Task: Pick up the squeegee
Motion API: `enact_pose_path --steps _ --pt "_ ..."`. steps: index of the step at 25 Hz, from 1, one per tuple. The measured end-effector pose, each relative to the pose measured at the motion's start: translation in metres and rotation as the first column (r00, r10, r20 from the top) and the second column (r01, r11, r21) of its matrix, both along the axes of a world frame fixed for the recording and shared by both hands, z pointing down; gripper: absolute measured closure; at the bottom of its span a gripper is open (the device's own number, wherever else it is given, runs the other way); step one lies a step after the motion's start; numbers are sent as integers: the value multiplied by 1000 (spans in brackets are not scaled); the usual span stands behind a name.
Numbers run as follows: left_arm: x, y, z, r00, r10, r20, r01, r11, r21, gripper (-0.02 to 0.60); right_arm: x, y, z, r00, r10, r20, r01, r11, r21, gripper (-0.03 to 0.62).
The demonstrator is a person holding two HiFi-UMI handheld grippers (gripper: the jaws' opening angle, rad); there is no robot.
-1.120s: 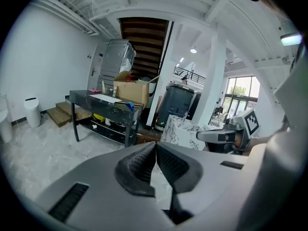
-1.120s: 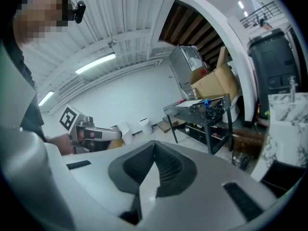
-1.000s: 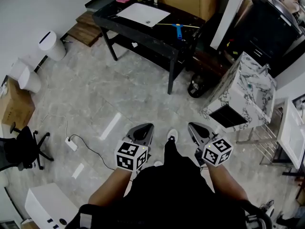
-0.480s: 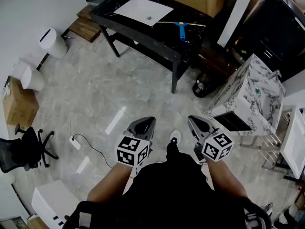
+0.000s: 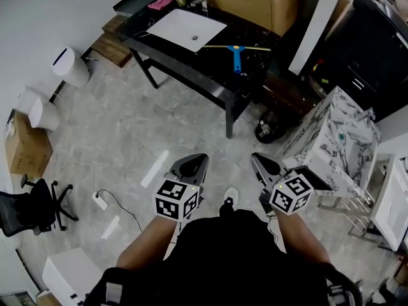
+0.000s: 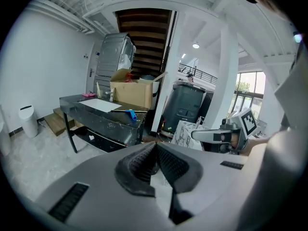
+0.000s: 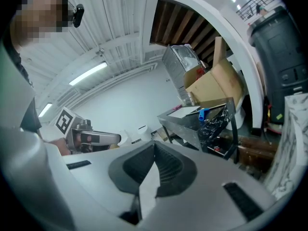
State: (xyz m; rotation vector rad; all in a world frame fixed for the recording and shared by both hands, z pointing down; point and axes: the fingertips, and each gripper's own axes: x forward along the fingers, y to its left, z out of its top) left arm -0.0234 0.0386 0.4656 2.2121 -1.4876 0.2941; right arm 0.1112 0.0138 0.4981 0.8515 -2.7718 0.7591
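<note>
Far left, on the grey floor: a black chair, a brown box and a white bin stand near the wall. A white power strip lies on the floor just right of the chair, with its cable trailing

Top centre: a black worktop stands on black legs. A white sheet lies flat on its left part. The squeegee lies on the right part of the worktop, right of the sheet and apart from it. Its blue handle points toward the near edge, and its thin blade bar runs crosswise at the far end. A large carton stands at the far side of the worktop

Bottom centre: the left hand-held gripper is held over the floor, well apart from the worktop and the squeegee. It points toward the worktop. Its jaws are pressed together, with nothing between them. The right hand-held gripper is held beside it, level with it and pointing the same way. Its jaws are also pressed together and empty

Right: a marble-patterned unit stands on the floor, right of the worktop and near the right hand-held gripper
</note>
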Motion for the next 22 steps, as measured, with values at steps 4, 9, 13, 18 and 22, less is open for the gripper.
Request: enact_pose_path --steps 4,9,13,18,22 --pt "6 -19 -8 1000 -5 7 5 1000 14 565 9 -21 -7 1000 2 4 -2 1000 14 585" --pt "13 -35 -11 1000 -16 18 16 1000 22 565 26 -45 -12 999 19 25 -20 999 41 585" --pt "23 -35 -10 1000 2 29 -3 1000 13 565 33 -47 -15 999 26 36 -28 998 48 585" --pt "29 -43 -14 999 9 37 -10 1000 21 564 34 -44 -13 999 18 39 -19 999 38 585" --pt "33 -49 -10 999 29 42 -30 999 17 565 30 -41 -10 999 3 39 -5 999 40 585"
